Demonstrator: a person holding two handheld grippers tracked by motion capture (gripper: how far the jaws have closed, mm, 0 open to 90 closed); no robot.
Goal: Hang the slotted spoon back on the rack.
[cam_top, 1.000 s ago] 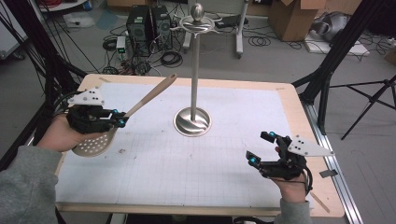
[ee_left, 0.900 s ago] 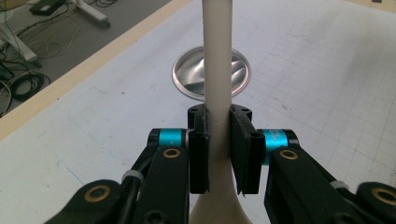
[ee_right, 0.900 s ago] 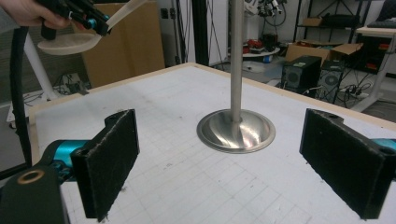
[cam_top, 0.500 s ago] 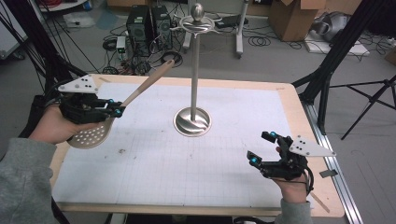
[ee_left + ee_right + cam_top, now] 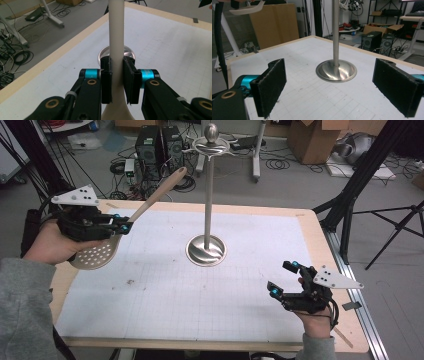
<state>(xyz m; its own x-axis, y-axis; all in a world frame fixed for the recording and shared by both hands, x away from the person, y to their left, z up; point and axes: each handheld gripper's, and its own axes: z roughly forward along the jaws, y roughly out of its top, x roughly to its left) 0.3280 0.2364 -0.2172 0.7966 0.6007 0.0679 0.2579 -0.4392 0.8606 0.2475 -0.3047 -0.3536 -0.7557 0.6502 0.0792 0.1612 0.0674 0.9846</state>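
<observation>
Between closed jaws, skimmer handle [image 5: 116, 37]

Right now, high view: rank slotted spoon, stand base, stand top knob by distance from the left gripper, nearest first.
1. Slotted spoon: clamped in the left gripper, its handle between the jaws, at the table's left edge.
2. Stand base: round metal disc at the table's middle, to the gripper's right.
3. Stand top knob: at the top of the pole, higher and farther off.
</observation>
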